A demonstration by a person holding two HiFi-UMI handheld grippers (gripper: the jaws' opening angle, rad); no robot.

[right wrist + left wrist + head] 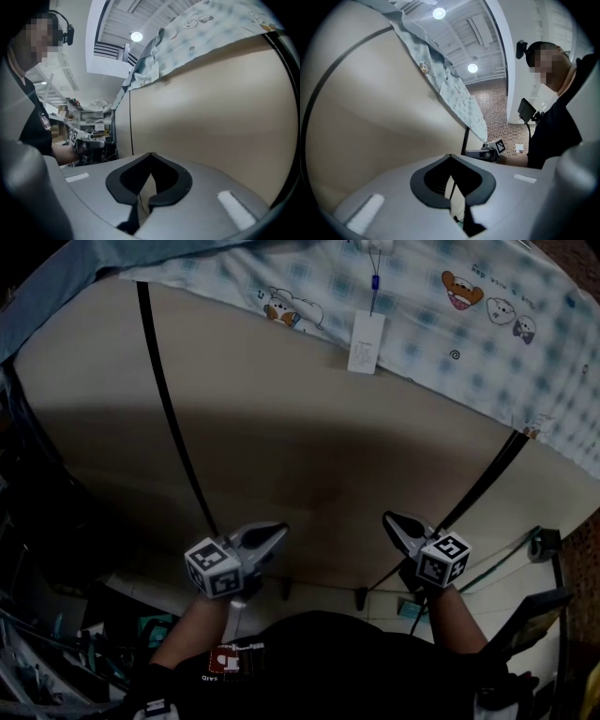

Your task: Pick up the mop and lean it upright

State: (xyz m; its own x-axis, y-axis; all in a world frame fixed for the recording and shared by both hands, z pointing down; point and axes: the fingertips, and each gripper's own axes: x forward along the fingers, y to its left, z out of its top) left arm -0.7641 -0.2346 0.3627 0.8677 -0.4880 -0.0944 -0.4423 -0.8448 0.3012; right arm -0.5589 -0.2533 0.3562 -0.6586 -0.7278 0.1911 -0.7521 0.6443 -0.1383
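No mop shows in any view. In the head view my left gripper and right gripper hang side by side in front of a large beige mattress, both pointing toward it. Each one is shut with nothing between its jaws. The left gripper view shows its own closed tips against the beige surface, with the right gripper off to the side. In the right gripper view the closed tips face the same surface, and the left gripper is held out at the left.
Two black straps run across the mattress. A blue checked sheet with cartoon prints covers its far part, and a white tag hangs from it. Cluttered items lie low at the left, and a dark stand is at the right.
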